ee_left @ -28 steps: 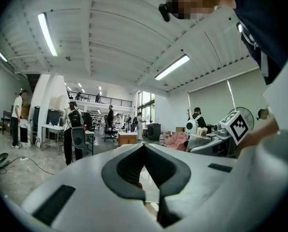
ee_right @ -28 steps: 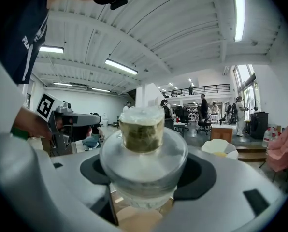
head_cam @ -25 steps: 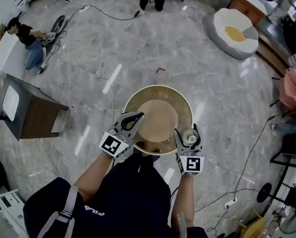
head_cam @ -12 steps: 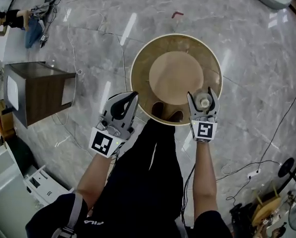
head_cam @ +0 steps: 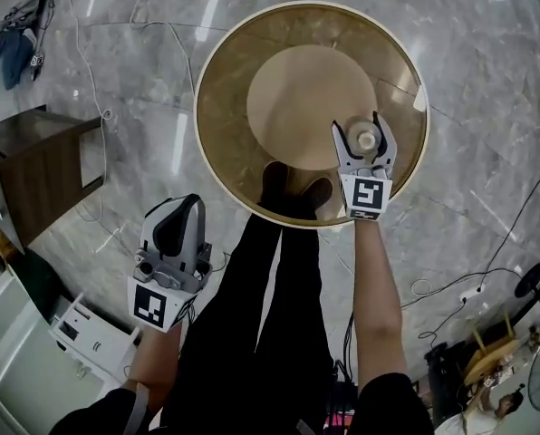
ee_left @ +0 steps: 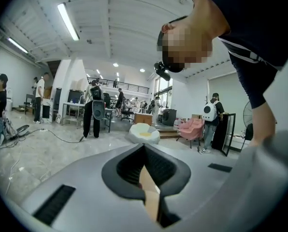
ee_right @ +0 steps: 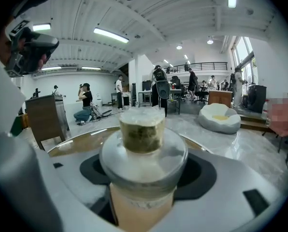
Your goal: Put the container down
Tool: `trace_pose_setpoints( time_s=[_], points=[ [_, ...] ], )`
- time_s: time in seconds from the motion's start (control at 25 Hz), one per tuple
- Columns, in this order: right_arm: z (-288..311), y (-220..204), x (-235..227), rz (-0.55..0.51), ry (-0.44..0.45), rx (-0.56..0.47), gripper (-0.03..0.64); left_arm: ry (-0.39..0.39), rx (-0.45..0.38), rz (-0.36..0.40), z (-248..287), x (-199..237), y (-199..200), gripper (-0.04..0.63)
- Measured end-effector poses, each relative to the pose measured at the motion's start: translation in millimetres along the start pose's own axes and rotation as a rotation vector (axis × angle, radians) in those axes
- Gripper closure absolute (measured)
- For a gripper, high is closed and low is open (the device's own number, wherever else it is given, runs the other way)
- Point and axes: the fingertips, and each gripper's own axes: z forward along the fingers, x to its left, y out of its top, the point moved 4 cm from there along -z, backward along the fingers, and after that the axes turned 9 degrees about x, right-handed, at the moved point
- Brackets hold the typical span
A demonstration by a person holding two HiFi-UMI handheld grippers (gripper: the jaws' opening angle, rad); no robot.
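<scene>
A round glass table point(head_cam: 220, 107) is seen from above. Off its near left edge, the left gripper point(head_cam: 190, 205) is held aside, jaws pressed together. Over its near right part, the right gripper point(head_cam: 361, 134) is clamped on a stoppered container point(ee_right: 143, 129), carried upright for setting down.

Round glass table point(head_cam: 225, 125), seen from above: bare top lies on every side of the right gripper point(head_cam: 361, 127), which is clamped on a container point(head_cam: 370, 140) over the table's right half, just beside the tan centre disc point(head_cam: 297, 98). The left gripper point(head_cam: 181, 208), jaws together, hangs off the table over open floor. It is hemmed by the person's legs point(head_cam: 279, 279) on its right, a wooden cabinet point(head_cam: 39, 175) further left, and a white unit point(head_cam: 81, 331) near it.
</scene>
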Motion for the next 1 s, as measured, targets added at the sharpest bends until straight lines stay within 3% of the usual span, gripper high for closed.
trace_pose_setpoints(
  time_s=[0.2, 0.52, 1.0],
  points=[
    [34, -25, 4, -0.001, 0.008, 0.027, 0.256, 0.008, 0.033, -0.001, 11, 11, -39, 0.571],
    [57, -42, 0, 0.030, -0.010, 0.077, 0.256, 0.022, 0.023, -0.017, 14, 26, -39, 0.571],
    [66, -44, 5, -0.037, 0.001, 0.118, 0.256, -0.014, 0.032, -0.038, 17, 18, -44, 0.571]
  ],
)
